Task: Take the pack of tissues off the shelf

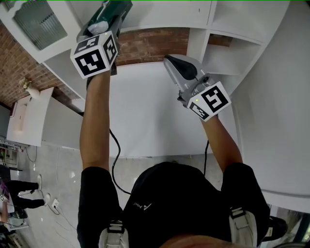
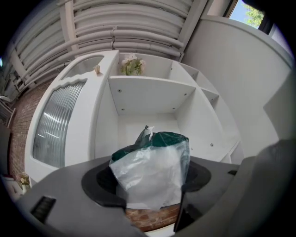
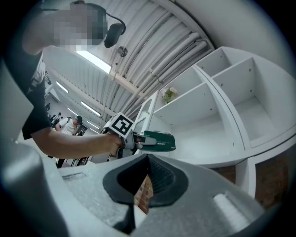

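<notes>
The pack of tissues (image 2: 150,171) is dark green on top with crinkled clear plastic wrap. My left gripper (image 2: 150,187) is shut on it, and the pack sticks out forward between the two pads. In the head view the left gripper (image 1: 109,22) is raised at the upper left with the green pack (image 1: 116,12) in it, in front of the white shelf unit (image 1: 232,53). From the right gripper view the pack (image 3: 159,141) shows held out level, clear of the shelf boards. My right gripper (image 1: 169,60) hangs to the right with its jaws together and nothing in them (image 3: 147,178).
The white shelf unit (image 2: 148,92) has bare compartments, a bunch of flowers (image 2: 132,67) on top and a ribbed glass door (image 2: 58,122) at its left. A brick wall (image 1: 150,46) lies behind. Cables (image 1: 115,160) trail below, and a person (image 1: 22,191) stands far off.
</notes>
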